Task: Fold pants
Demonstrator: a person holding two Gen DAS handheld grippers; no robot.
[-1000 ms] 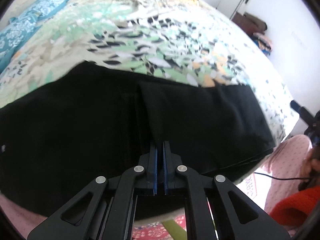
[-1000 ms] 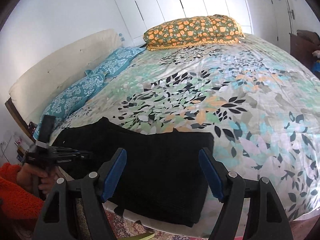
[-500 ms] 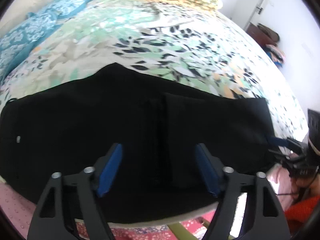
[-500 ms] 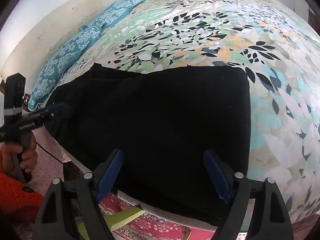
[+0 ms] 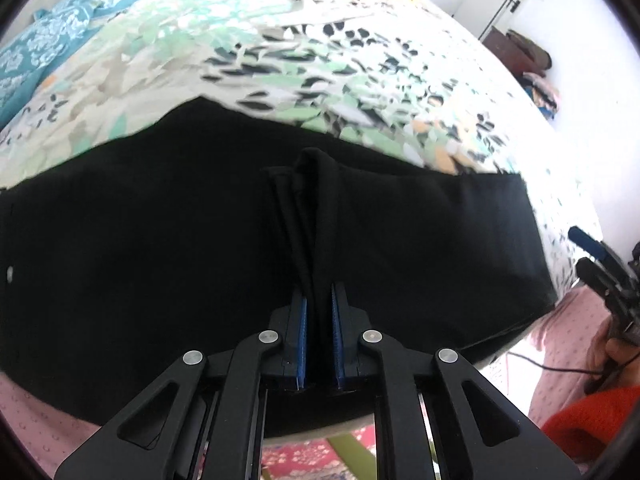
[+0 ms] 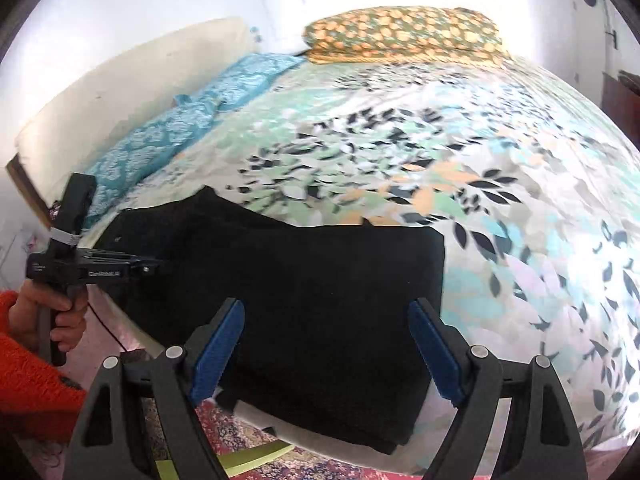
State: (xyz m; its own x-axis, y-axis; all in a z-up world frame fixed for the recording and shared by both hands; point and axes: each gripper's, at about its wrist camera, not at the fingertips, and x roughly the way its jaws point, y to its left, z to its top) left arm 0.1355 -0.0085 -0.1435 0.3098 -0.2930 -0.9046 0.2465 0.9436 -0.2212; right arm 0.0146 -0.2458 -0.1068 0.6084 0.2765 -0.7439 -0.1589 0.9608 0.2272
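Along the near edge of the bed [image 6: 520,184], black pants [image 6: 320,280] lie spread w/ one long side hanging just over the mattress edge. Fabric is plain black, matte, already doubled over; in the left wrist view it runs as a wide band across the floral bedspread [image 5: 280,60], its far edge uneven w/ a small peak toward the left. Near the middle a ridge of cloth is pulled up into narrow vertical pleats, leading straight down into the left gripper [image 5: 318,340]. A tiny pale dot sits on the pants near the left end. At the right end the folded edge is square and neat; in the right wrist view that corner stops short of the bedspread's leaf print.

Left gripper: jaws have just been closing and now stand nearly together, blue pads pinching the raised pleat of pants between them. From the right wrist view the same tool shows side-on at the pants' left end, held by a hand [image 6: 52,312] in an orange sleeve [image 6: 28,380].

Right gripper [image 6: 328,344]: jaws wide apart, blue pads well clear of each other, hovering over the near right part of the pants; cloth lies under the gap, but the pads don't press on it, so nothing is held.

Blue patterned pillows [image 6: 192,120] and an orange-green pillow [image 6: 404,32] sit at the bed's far side.
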